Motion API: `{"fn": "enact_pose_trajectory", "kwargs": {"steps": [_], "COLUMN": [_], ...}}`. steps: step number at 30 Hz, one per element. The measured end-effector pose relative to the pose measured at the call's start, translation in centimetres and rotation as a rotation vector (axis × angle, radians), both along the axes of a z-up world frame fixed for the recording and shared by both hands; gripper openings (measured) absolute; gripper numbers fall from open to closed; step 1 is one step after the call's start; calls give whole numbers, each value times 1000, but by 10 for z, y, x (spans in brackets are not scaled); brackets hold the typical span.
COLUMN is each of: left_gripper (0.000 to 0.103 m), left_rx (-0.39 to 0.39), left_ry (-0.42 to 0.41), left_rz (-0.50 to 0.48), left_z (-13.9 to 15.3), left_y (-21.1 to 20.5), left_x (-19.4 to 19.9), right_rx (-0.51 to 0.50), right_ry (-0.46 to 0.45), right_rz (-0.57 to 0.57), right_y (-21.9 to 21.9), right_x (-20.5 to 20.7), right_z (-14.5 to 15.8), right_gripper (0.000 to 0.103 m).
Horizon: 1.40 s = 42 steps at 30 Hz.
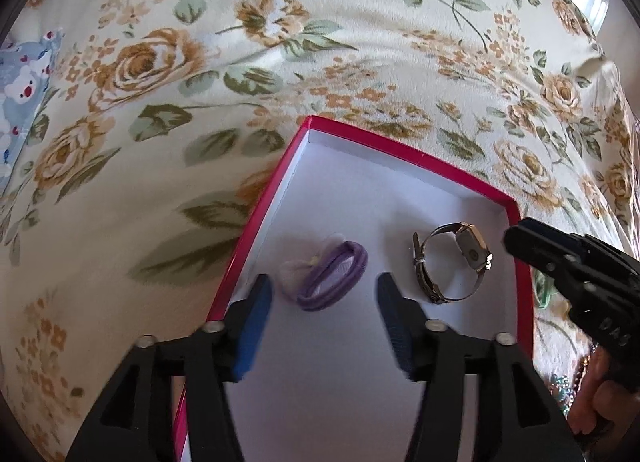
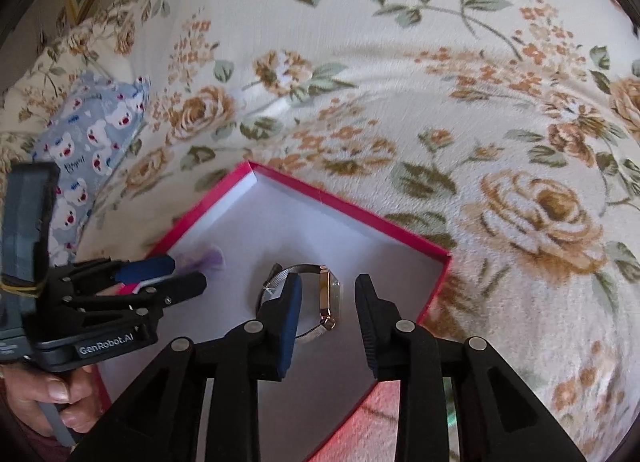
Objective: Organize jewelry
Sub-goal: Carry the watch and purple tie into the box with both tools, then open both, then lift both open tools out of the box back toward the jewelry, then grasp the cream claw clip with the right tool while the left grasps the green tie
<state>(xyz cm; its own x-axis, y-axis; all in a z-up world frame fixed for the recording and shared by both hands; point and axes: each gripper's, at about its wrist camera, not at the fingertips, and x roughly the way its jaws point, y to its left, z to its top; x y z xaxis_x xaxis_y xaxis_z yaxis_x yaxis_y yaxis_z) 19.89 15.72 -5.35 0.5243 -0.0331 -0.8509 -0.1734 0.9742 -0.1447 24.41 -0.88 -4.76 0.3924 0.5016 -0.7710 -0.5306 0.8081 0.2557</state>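
A red-rimmed box (image 1: 400, 150) with a white floor lies on a floral blanket. In it are a purple hair tie (image 1: 352, 254) with a pale flower and, to its right, a wristwatch (image 1: 470, 250) resting on its edge. My left gripper (image 1: 325, 284) stands open over the box, and the hair tie lies just beyond its fingertips, untouched. In the right wrist view my right gripper (image 2: 329, 282) is open, with the wristwatch (image 2: 330, 294) between its jaws and a gap on each side. The left gripper (image 2: 188, 272) shows at the left, and the right gripper (image 1: 516, 236) enters from the right.
The floral blanket (image 1: 280, 62) surrounds the box on all sides. A blue bear-print cloth (image 2: 92, 134) lies to the far left. Beaded items (image 1: 580, 378) sit by the box's right side. A person's hand (image 2: 52, 394) holds the left gripper's handle.
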Motion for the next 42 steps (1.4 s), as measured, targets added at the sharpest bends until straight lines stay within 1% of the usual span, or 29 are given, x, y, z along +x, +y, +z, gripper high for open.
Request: {"fn": "enact_pose_trajectory", "kwargs": {"steps": [1,2,3,4,7,9,10,11,13,15,21,25,28,32,42], "left_gripper": [69,71,77,83,86,89,89,89,92,93,93,93,93,93,93], "left_rx": [-3,-8,-21,-33,-108,-153,-173,-185,-196,-199,-152,-108,-66,-18,36], "left_ry": [-8,-20,-34,-41,-70,-80,-92,-108,-136,-153,-161,-157,-151,-141,-122], "left_rz": [4,9,18,30,67,80,87,91,93,85,31,-29,-78,-118,-156], "left_z": [3,7,11,15,23,27,30,33,38,41,49,53,55,56,49], "left_y": [1,1,2,3,8,10,10,9,7,0,-27,-49,-66,-82,-96], "left_x": [-4,-9,-16,-22,-42,-54,-62,-69,-82,-94,-116,-116,-114,-107,-88], "right_rx": [15,28,35,46,76,91,102,110,118,121,107,90,82,72,50], "right_ry": [-4,-12,-17,-23,-38,-49,-55,-59,-66,-65,-48,-36,-22,-5,22], "right_rz": [-9,-20,-28,-40,-77,-104,-120,-133,-167,-201,-274,-292,-291,-285,-253], "right_y": [-5,-11,-15,-22,-43,-58,-68,-76,-96,-114,-158,-175,-180,-180,-172], "right_x": [-2,-5,-7,-10,-19,-26,-30,-33,-40,-46,-64,-73,-75,-74,-66], "right_z": [5,10,13,17,28,33,36,38,41,42,37,28,20,9,-6], "right_gripper": [31,34,38,39,42,53,55,56,57,57,59,59,59,59,59]}}
